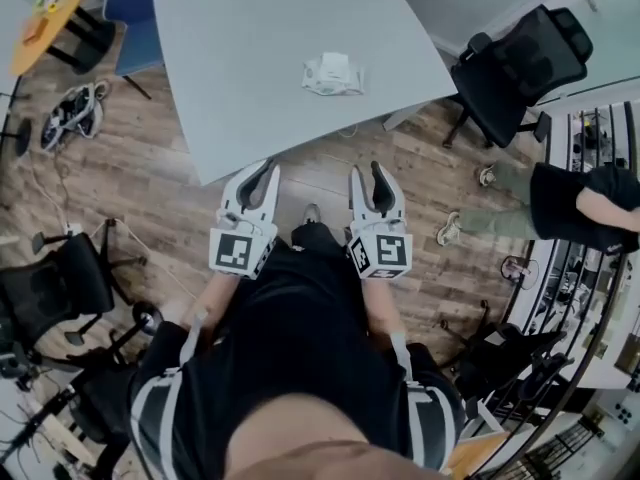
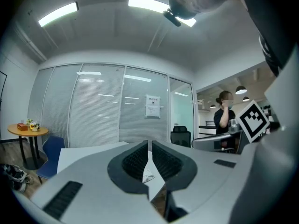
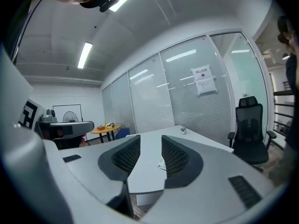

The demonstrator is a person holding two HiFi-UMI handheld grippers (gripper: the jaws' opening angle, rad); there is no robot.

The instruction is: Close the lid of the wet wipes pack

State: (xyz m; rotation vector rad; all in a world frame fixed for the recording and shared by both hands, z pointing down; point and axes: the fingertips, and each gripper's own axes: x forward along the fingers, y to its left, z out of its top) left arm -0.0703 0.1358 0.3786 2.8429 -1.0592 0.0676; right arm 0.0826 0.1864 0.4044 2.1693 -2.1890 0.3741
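The wet wipes pack (image 1: 332, 74) is a white packet lying on the grey table (image 1: 250, 48), towards its right side; whether its lid stands up I cannot tell at this distance. Both grippers are held level in front of the person's body, short of the table's near edge and well apart from the pack. The left gripper (image 1: 262, 173) has its jaws together with nothing in them (image 2: 149, 143); a sliver of the pack (image 2: 148, 177) shows beyond them. The right gripper (image 1: 368, 173) is open and empty (image 3: 151, 138), with the pack (image 3: 162, 164) showing far off between its jaws.
A black office chair (image 1: 520, 68) stands by the table's right corner, and a person (image 1: 580, 203) is at the right. Another black chair (image 1: 55, 283) is at the left. A round orange table (image 1: 50, 8), a blue chair (image 1: 135, 18) and shoes (image 1: 70, 113) are at the far left.
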